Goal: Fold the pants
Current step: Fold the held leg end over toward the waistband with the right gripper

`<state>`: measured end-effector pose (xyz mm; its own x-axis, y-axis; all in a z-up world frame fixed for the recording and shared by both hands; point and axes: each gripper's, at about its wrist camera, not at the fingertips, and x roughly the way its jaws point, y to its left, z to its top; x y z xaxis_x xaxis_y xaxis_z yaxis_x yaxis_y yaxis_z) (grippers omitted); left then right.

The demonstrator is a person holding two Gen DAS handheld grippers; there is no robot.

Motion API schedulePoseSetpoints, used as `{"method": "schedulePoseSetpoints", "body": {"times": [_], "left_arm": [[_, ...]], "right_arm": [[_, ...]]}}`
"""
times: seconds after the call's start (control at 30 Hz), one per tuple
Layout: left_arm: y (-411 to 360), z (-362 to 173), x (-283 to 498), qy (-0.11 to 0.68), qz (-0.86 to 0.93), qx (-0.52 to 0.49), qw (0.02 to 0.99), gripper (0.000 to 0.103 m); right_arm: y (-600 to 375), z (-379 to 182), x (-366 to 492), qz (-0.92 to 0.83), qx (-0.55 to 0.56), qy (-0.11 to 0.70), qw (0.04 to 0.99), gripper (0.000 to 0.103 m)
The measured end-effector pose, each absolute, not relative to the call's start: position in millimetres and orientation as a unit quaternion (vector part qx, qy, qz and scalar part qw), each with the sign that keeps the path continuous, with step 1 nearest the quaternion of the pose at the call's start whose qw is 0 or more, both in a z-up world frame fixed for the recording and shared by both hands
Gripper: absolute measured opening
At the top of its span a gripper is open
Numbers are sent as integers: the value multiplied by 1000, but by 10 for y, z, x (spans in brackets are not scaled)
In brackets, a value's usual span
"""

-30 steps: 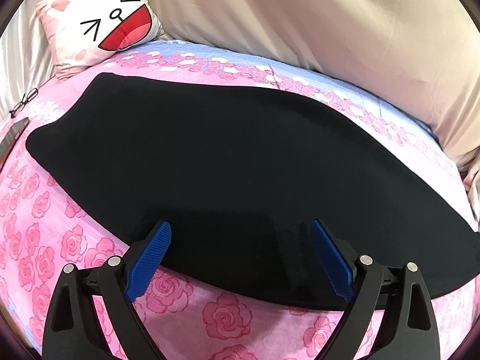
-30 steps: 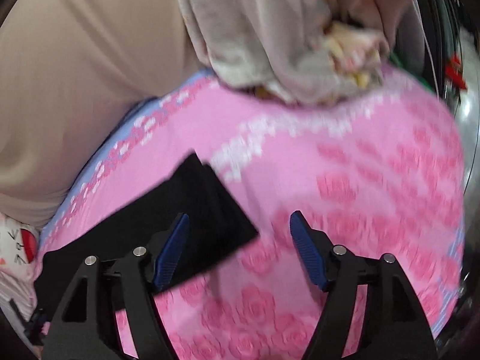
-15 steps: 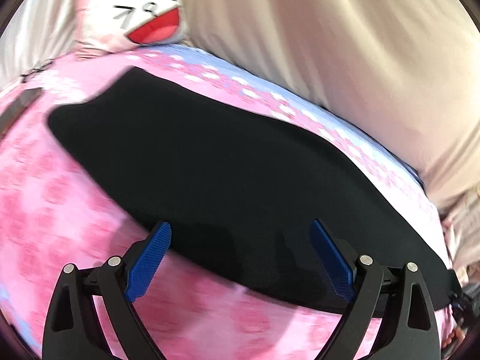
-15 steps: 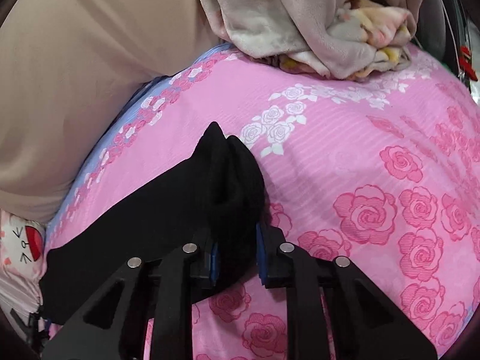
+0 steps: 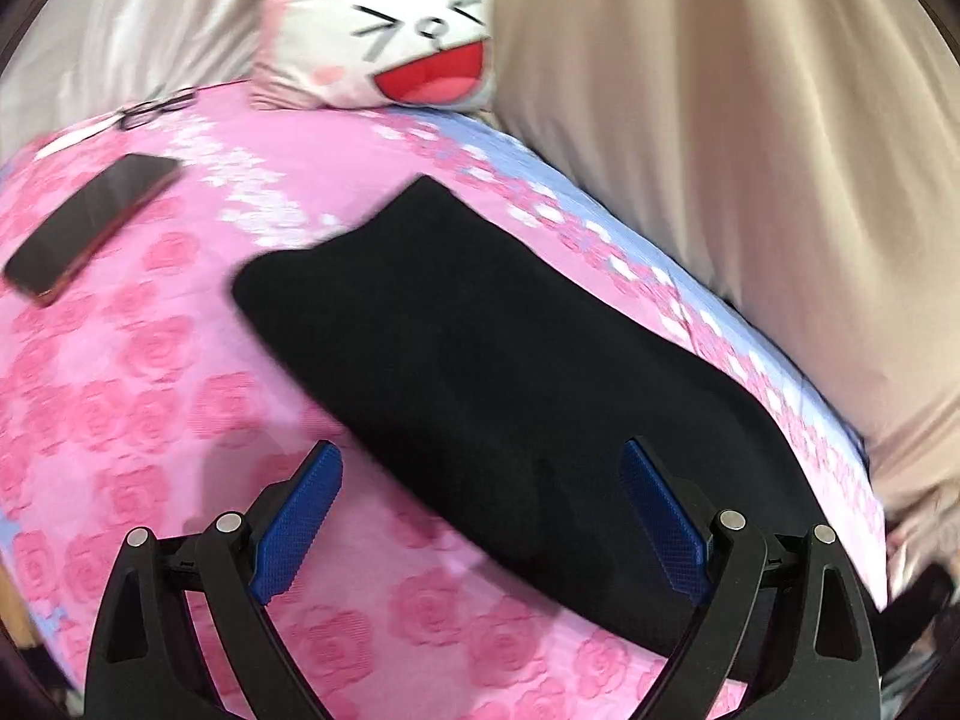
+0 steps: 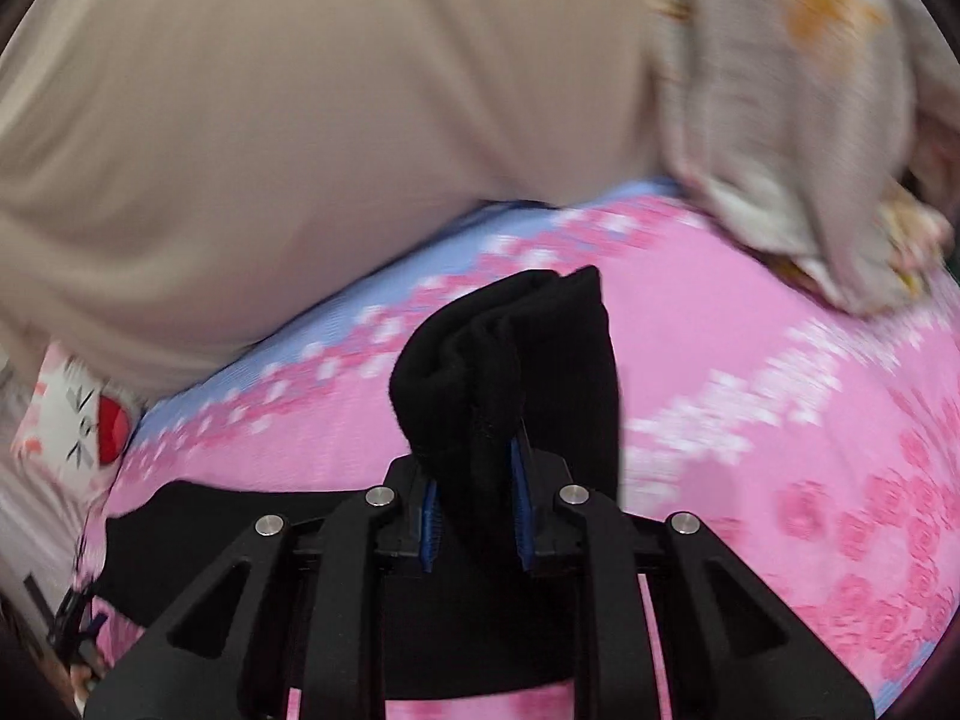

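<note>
Closest to the right wrist camera, the right gripper (image 6: 474,513) is clenched on a bunched end of the black pants (image 6: 510,372), the dark cloth rising in a soft lump above its blue pads (image 6: 521,504) and trailing back down to the left across the bed. Over on the other side, the left gripper (image 5: 480,522) is released, its jaws spread wide, one blue pad over the rose-printed bedspread (image 5: 150,396) and the other over the near edge of the pants (image 5: 480,360); whether it touches the cloth I cannot tell. From there the pants lie flat as a long dark band running diagonally across the pink bedspread, from the near right toward the far left. Beyond the far end of the pants, well apart to the left, a dark phone (image 5: 90,228) lies on the bedspread, and a pair of glasses (image 5: 156,108) sits farther back. At the head of the bed a cartoon-face pillow (image 5: 390,30) leans beside a large beige cushion (image 5: 720,150). In the right wrist view a crumpled grey blanket (image 6: 810,120) is heaped at the far right of the bed.
</note>
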<state>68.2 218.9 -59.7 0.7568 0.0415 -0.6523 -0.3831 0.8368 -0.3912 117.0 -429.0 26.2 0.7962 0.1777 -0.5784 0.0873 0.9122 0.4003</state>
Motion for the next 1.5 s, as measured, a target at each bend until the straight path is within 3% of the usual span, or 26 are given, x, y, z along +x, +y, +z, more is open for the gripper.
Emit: {"method": "schedulePoseSetpoints", "body": {"times": [0.2,0.5,1.3,1.37,1.43,1.5], "left_arm": [[1986,-706,857,347,82,-226,906,91],[2126,-747,784,323,48,-283,902,91],[1999,-723,825,338,58,-250,906,91],[1985,-724,834,341,61,-244,906,91],[1978,-723,837,343,62,-239,906,91],[1979,-708,822,343,57,-237,907,91]], "right_arm": [[-3102,408,1518,121,145,332,924,18],[-2006,-50,1680,189,91,388,898,18],[-1224,-617,1555,224,16,434,873,18],[-1158,-626,1520,226,-11,427,875,23],[-1140,-560,1427,235,-18,420,876,35],[-1320,-365,1262,252,12,401,881,36]]}}
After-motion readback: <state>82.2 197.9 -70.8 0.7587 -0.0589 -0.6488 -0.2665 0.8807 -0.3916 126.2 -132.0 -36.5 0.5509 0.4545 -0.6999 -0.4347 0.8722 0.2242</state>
